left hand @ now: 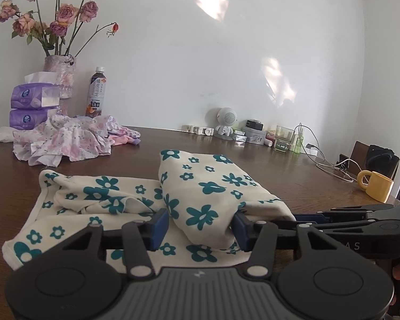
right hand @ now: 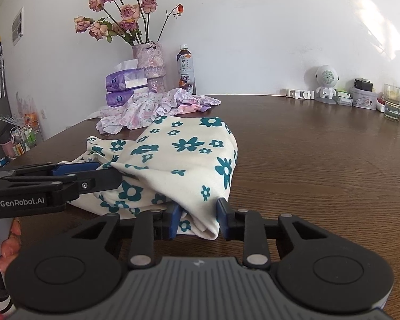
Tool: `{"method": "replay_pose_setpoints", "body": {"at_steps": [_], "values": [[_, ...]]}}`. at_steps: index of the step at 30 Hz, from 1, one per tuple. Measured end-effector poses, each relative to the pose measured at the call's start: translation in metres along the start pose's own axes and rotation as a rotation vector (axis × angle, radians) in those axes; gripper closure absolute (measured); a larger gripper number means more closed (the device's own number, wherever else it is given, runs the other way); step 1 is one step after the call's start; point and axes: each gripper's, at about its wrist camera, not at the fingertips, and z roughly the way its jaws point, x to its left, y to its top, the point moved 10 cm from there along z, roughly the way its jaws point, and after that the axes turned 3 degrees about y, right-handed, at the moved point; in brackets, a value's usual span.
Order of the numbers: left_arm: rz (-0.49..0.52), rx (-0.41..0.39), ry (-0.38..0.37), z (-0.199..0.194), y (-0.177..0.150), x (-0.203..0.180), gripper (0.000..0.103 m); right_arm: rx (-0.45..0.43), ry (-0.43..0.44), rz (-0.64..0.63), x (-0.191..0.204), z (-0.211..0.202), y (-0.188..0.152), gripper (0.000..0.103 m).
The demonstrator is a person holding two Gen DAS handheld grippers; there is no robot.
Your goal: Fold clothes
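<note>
1. My left wrist view alone shows the yellow mug (left hand: 376, 186) at the right desk edge, with the white cable (left hand: 325, 164) trailing near it and a dark chair back beyond.
2. My right wrist view alone shows the room off the desk's left edge: a cluttered rack (right hand: 24, 136) and a paper on the wall (right hand: 17, 28).
3. Both views share the far-left group: the vase of dried roses (right hand: 149, 64), the purple tissue packs (right hand: 125, 85), the tea bottle (right hand: 186, 69) and the crumpled pink floral garment (right hand: 146, 112). The small white robot figure (right hand: 326, 82) stands by the far wall with a drinking glass (right hand: 393, 104) to its right.
4. The cream cloth with teal flowers (left hand: 208, 189) lies on the brown desk (right hand: 320, 165), near me. Its right part is doubled over into a raised fold, and its left part lies flatter and rumpled.
5. My left tool (left hand: 200, 226) stands spread. The near end of the fold sits between its blue pads (left hand: 158, 225), resting against the right one and apart from the left one.
6. My right tool (right hand: 198, 220) is narrower, with a bunched corner of the same cloth between its pads. Whether they truly pinch it I cannot tell.
7. In the right wrist view my left tool (right hand: 66, 178) reaches in from the left, its tip tucked under the fold, with my hand's fingers (right hand: 9, 242) on its grip.
</note>
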Motion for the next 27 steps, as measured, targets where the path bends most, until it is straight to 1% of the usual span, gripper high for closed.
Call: {"method": "replay_pose_setpoints", "body": {"at_steps": [10,13,15,17,22,24,27], "values": [[-0.009,0.006,-0.028,0.0007,-0.001,-0.0013,0.062,0.0,0.002,0.0,0.0004,0.0002,-0.0001,0.075],[-0.009,0.006,-0.036,0.0008,-0.0011,-0.0019,0.066,0.003,0.006,0.002,0.0002,0.0007,-0.0001,0.075],[-0.007,0.007,-0.041,0.0008,-0.0011,-0.0027,0.07,0.005,0.008,0.01,-0.0009,0.0012,0.0001,0.073],[-0.005,0.007,-0.042,0.0008,-0.0012,-0.0034,0.071,0.006,0.013,0.017,-0.0016,0.0015,0.0003,0.072],[-0.008,0.013,-0.04,0.0018,-0.0016,-0.0028,0.07,0.011,0.014,0.029,-0.003,0.0022,-0.0004,0.068],[-0.011,0.015,-0.033,0.0019,-0.0015,-0.002,0.066,0.012,0.015,0.033,-0.0035,0.0021,-0.0005,0.066],[-0.018,0.016,-0.025,0.0018,-0.0014,-0.0001,0.062,0.011,0.016,0.031,-0.0033,0.0021,-0.0005,0.066]]}}
